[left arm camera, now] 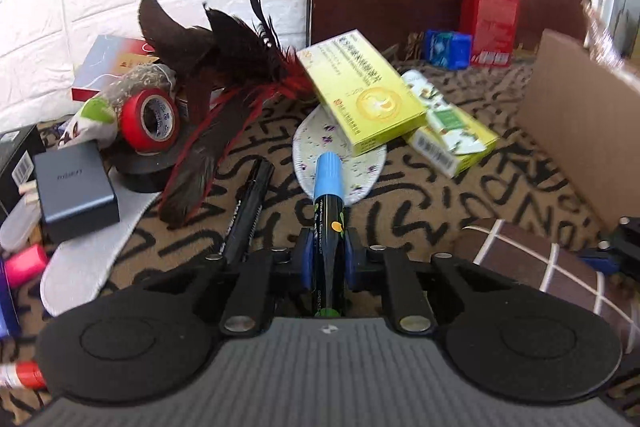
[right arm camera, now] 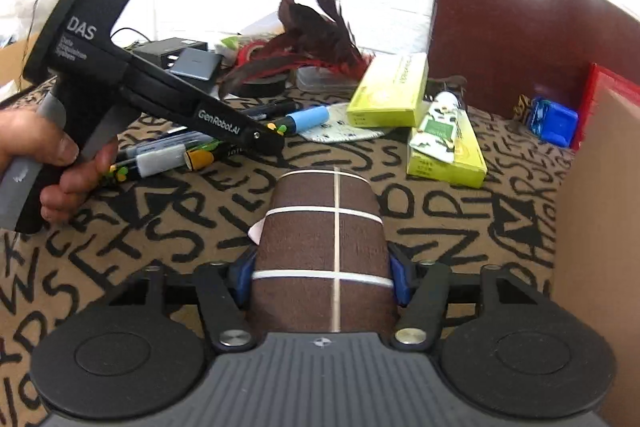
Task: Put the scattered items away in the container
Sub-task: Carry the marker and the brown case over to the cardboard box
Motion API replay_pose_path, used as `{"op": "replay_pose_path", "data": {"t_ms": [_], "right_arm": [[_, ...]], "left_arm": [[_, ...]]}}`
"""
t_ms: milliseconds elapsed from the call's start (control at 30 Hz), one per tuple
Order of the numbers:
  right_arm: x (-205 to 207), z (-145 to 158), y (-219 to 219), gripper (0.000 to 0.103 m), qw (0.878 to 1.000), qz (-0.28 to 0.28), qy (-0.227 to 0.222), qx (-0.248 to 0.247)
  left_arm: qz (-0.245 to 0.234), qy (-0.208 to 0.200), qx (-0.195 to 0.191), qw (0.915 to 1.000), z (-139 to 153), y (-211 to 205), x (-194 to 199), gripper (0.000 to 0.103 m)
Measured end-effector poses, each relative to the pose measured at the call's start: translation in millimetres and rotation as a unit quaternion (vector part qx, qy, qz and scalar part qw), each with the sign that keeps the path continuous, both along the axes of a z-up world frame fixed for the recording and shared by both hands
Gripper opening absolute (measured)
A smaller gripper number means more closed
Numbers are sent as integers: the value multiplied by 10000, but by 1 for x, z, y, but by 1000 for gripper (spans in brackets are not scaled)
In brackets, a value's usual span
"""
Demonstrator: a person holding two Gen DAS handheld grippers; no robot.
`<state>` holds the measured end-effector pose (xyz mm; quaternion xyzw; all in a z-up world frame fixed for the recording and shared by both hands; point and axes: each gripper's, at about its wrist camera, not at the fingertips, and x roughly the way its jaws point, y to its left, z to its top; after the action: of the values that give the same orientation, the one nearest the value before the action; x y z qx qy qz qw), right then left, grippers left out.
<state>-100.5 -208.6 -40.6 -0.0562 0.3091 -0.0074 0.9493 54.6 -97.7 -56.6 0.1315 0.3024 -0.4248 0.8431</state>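
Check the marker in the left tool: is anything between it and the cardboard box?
Partly. The yellow medicine boxes lie ahead of the blue-capped marker held in the left tool; the cloth toward the cardboard box looks bare.

Blue-capped black marker point(left arm camera: 329, 227) and brown checked roll point(right arm camera: 324, 251), both clamped.

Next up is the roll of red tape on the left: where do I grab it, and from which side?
Take the red tape roll across its rim from above. It stands tilted on edge atop a black roll, its open core facing the camera, so the outer band is exposed. Dark feathers crowd its right side; approach from the near left.
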Motion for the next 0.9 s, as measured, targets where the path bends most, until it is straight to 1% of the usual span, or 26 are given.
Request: {"op": "replay_pose_path", "data": {"t_ms": [100, 267, 367, 467, 533, 633, 733, 900], "right_arm": [[-11, 6, 13, 59, 9987, 71, -213, -464], [-23, 27, 23, 59, 9954, 71, -517, -804], [-31, 42, 22, 59, 9950, 9, -669, -736], [-42, 62, 14, 59, 9950, -98, -902, -415], [-52, 77, 8, 59, 9931, -205, -1099, -365], [-69, 98, -9, 59, 9885, -463, -1369, -438], [-88, 111, -37, 59, 9833, -849, -1544, -448], [-117, 113, -95, 59, 9753, -1536, -1548, -346]], "left_arm": [[-71, -99, -242, 9996, 11, 8, -11, 18], [-160, -262, -536, 9981, 36, 14, -25, 18], [-213, -390, -686, 9967, 51, 15, -33, 18], [-303, -486, -854, 9947, 68, 16, -42, 18], [-383, -561, -964, 9930, 79, 12, -50, 18], [-581, -663, -1148, 9895, 96, -3, -65, 18], [-858, -671, -1264, 9860, 109, -30, -83, 18], [-1438, -636, -1381, 9779, 115, -95, -119, 18]]}}
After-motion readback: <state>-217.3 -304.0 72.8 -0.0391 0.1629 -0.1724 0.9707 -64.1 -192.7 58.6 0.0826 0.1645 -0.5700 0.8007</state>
